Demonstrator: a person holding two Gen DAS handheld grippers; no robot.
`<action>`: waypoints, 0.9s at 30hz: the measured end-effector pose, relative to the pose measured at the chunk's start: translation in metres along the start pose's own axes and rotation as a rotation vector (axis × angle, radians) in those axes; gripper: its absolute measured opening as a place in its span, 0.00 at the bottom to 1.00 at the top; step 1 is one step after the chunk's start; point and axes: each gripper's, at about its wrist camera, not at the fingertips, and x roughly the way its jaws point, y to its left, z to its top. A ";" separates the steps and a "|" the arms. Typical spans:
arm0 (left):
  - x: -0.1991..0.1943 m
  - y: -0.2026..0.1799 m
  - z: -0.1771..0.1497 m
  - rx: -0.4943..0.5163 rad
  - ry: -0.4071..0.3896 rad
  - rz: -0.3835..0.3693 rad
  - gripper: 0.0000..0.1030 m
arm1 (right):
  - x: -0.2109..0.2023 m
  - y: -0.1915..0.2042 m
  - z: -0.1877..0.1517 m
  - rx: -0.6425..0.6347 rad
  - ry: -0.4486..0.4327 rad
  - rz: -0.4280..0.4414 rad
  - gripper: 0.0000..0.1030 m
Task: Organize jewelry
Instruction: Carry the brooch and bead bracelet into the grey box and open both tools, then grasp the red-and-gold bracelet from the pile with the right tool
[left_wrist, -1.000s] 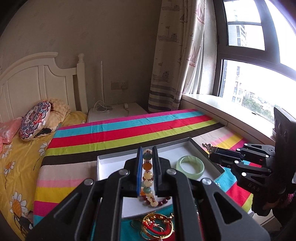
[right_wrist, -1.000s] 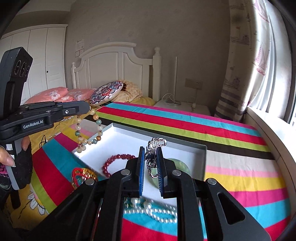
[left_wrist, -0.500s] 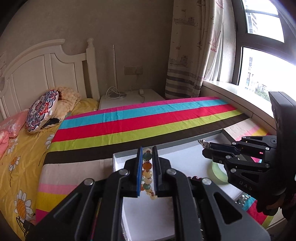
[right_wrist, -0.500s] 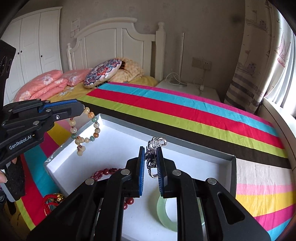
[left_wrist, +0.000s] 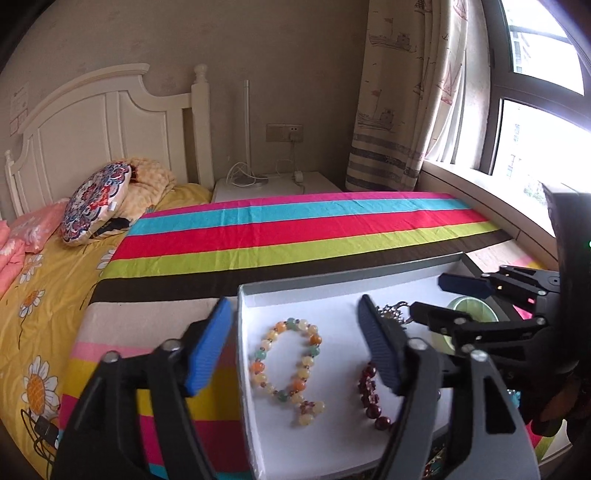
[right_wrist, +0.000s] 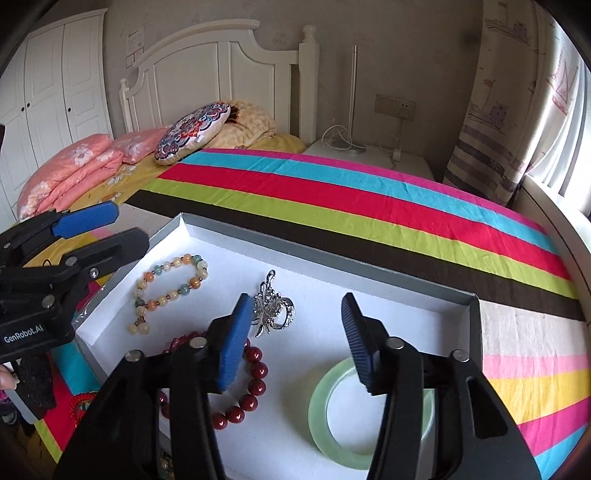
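A shallow white box (left_wrist: 332, 288) (right_wrist: 369, 273) lies on the striped cloth. In it lie a pastel bead bracelet (left_wrist: 286, 360) (right_wrist: 166, 280), a silver brooch (right_wrist: 273, 308) (left_wrist: 395, 310), a dark red bead bracelet (right_wrist: 247, 391) (left_wrist: 369, 398) and a green jade bangle (right_wrist: 332, 424) (left_wrist: 471, 308). My left gripper (left_wrist: 295, 343) is open and empty, just above the pastel bracelet. My right gripper (right_wrist: 293, 332) is open and empty, above the brooch and the bangle.
A red and gold ornament (right_wrist: 79, 404) lies on the cloth left of the box. The striped cloth (right_wrist: 351, 192) stretches beyond the box. Pillows (right_wrist: 192, 131) and the headboard (right_wrist: 221, 74) lie behind, a nightstand (left_wrist: 273, 182) and a window sill (left_wrist: 498, 206) to the right.
Both grippers have opened. The pastel bracelet dropped from the left one and the brooch from the right one; both now lie in the box.
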 end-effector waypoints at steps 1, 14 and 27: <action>-0.003 0.001 -0.002 -0.003 -0.006 0.023 0.84 | -0.003 -0.002 -0.002 0.010 -0.006 0.006 0.48; -0.059 -0.006 -0.031 -0.040 -0.058 0.181 0.98 | -0.062 -0.011 -0.048 0.127 -0.086 0.072 0.53; -0.081 -0.006 -0.068 -0.069 -0.047 0.179 0.98 | -0.098 -0.008 -0.094 0.103 -0.085 0.037 0.67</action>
